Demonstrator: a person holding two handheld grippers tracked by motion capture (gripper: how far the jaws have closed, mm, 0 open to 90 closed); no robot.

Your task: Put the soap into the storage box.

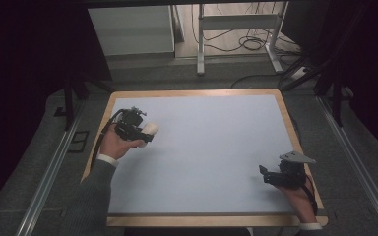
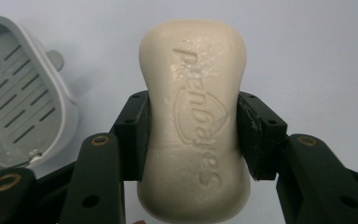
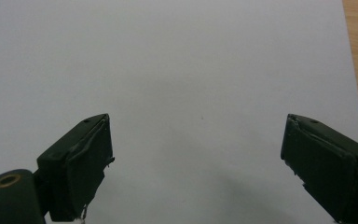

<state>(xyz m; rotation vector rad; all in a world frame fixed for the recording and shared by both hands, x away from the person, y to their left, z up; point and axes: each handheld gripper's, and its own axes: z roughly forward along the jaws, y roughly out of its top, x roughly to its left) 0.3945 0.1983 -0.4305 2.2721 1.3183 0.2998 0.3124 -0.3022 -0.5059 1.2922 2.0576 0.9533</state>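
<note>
Carrying a cream soap bar (image 2: 193, 126) above the desk (image 1: 211, 142), clamped across its middle in the left gripper (image 2: 193, 135). Probably next: lowering it squarely into the grey slotted soap dish (image 2: 18, 93) nearby. Right gripper (image 3: 196, 172) idle, jaws spread wide, holding nothing.

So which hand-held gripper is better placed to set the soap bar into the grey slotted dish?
Left. The left hand-held gripper is already clamped on the soap bar, and the grey soap dish lies just beside it in its own view. The right hand-held gripper is open over the bare mat.
</note>
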